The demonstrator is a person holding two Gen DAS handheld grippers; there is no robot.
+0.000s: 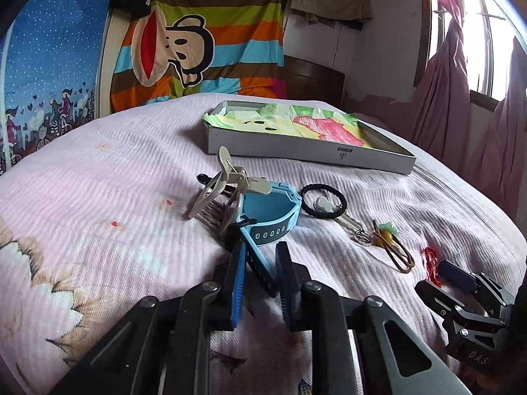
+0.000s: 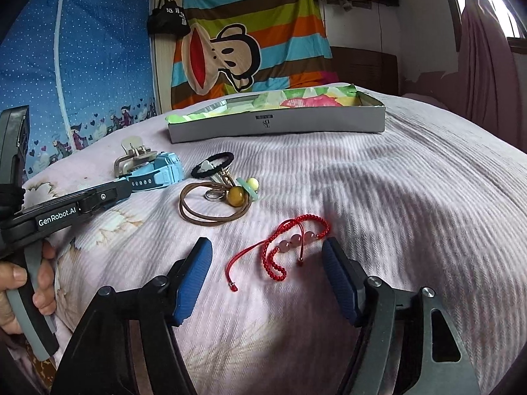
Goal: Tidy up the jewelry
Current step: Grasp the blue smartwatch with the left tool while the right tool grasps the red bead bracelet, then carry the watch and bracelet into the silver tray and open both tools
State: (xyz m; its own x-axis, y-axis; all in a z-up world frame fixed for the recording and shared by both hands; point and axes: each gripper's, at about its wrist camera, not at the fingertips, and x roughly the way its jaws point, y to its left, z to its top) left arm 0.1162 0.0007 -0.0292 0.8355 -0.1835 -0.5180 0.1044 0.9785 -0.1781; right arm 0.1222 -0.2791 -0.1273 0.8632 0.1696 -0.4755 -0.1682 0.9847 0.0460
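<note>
Bed (image 2: 411, 197): box (image 2: 296, 123) holds no jewelry, all items out. Left gripper (image 1: 260, 279) clamped on watch (image 1: 273, 210) strap; right gripper (image 2: 266, 276) apart around red bracelet (image 2: 293, 240).

Lettering I can read from my two hands

My left gripper (image 2: 130, 190) says "GenRobot.AI" in white on its side; my right gripper (image 1: 439, 275) shows "DAS", perhaps part of a longer word; the grey box (image 2: 276, 125) carries a small unreadable logo.

Watch (image 1: 273, 212): light blue
Bracelet (image 2: 290, 240): red cord, pink beads
Hair tie (image 1: 324, 202): black
Box (image 1: 309, 151): grey walls, green-pink-yellow paper lining
Bedspread (image 2: 411, 197): pale pink, ribbed
Wall cloth (image 1: 210, 33): multicoloured stripes, monkey face
Claw pads (image 2: 192, 283): blue
</note>
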